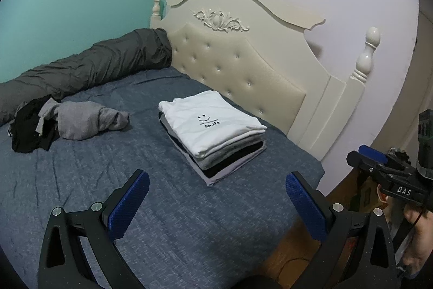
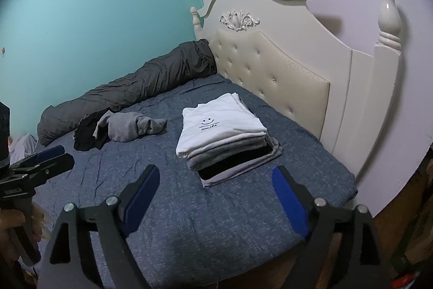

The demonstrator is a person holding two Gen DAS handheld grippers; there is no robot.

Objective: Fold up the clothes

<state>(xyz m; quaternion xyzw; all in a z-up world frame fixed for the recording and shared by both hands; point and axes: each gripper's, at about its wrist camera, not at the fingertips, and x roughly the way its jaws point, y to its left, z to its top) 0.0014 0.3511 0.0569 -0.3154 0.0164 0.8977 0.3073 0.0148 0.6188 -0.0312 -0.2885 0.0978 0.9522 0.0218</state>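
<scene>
A neat stack of folded clothes (image 1: 213, 126) (image 2: 222, 132) lies on the blue bed sheet (image 1: 108, 180) near the headboard, a white shirt with a smiley print on top. To its left a crumpled grey garment (image 1: 86, 121) (image 2: 130, 126) rests against a crumpled black garment (image 1: 27, 132) (image 2: 86, 137). My left gripper (image 1: 218, 176) hovers over the sheet just in front of the stack, open, with nothing between its blue pads. My right gripper (image 2: 216, 169) stands likewise before the stack, open and empty. Each gripper shows at the edge of the other's view: right gripper (image 1: 362, 156), left gripper (image 2: 61, 157).
A rolled dark grey duvet (image 1: 94, 61) (image 2: 135, 83) runs along the teal wall. The cream tufted headboard (image 1: 238, 64) (image 2: 284, 72) bounds the bed behind the stack. Wooden floor (image 1: 292, 248) shows past the bed's near corner. A pale cloth (image 2: 21, 145) lies at far left.
</scene>
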